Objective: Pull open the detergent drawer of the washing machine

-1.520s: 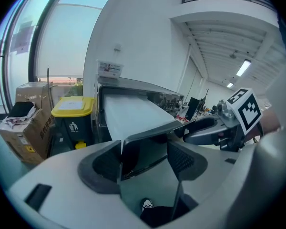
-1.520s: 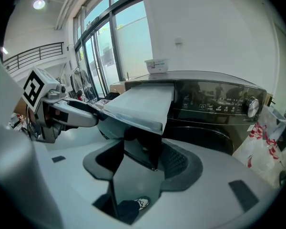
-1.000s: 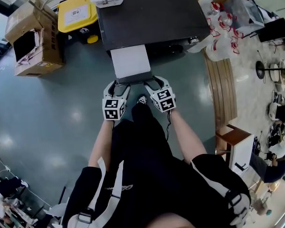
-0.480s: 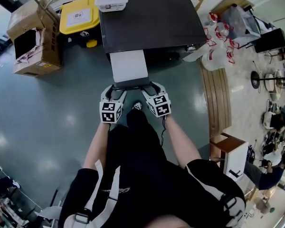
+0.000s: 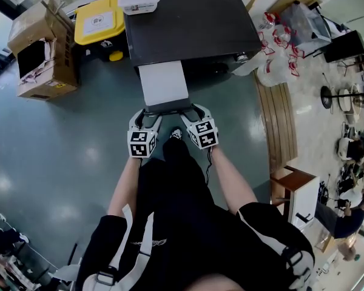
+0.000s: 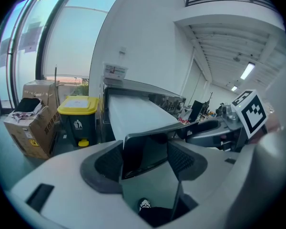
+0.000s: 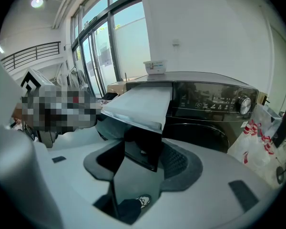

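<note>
Detergent drawer (image 5: 164, 83) juts well out of the washing machine (image 5: 188, 23), its long axis running straight toward the person, so any further pull follows that line. Its dark front panel sits between both sets of jaws: the left gripper (image 5: 147, 111) is clamped on 1 corner, the right gripper (image 5: 194, 109) seemingly clamped on the other, equally near. Only the head view shows the drawer's whole length; only the right gripper view shows the machine's dial (image 7: 244, 105).

3 views (1 overhead) share the drawer (image 5: 164, 85).
</note>
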`<state>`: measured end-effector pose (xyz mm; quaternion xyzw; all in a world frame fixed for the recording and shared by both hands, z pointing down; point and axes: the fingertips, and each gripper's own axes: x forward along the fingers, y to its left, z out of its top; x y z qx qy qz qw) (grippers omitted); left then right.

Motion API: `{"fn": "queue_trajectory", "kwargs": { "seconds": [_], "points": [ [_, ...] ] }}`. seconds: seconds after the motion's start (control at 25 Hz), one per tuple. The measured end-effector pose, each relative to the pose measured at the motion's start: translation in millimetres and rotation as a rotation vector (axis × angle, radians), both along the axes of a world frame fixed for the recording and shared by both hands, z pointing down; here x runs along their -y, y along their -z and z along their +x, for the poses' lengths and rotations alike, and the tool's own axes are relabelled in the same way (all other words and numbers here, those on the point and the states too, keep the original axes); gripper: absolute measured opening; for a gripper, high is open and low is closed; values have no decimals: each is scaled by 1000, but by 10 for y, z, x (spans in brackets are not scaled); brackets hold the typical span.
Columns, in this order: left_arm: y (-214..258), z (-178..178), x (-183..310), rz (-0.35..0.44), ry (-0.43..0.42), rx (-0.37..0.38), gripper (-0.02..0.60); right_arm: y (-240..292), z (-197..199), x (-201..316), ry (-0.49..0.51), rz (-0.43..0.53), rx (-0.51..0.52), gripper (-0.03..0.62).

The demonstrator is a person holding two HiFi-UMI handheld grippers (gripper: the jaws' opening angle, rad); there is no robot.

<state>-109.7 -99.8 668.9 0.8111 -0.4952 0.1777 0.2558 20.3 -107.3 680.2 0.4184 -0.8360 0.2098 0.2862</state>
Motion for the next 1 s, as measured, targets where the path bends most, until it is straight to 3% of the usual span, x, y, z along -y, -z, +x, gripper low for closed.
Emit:
{"fn": "queue_trajectory", "kwargs": {
  "seconds": [1.0],
  "points": [
    [12, 13, -239, -7, 8, -12, 291, 4, 25, -238, -13, 3, -2, 239]
  ]
}}
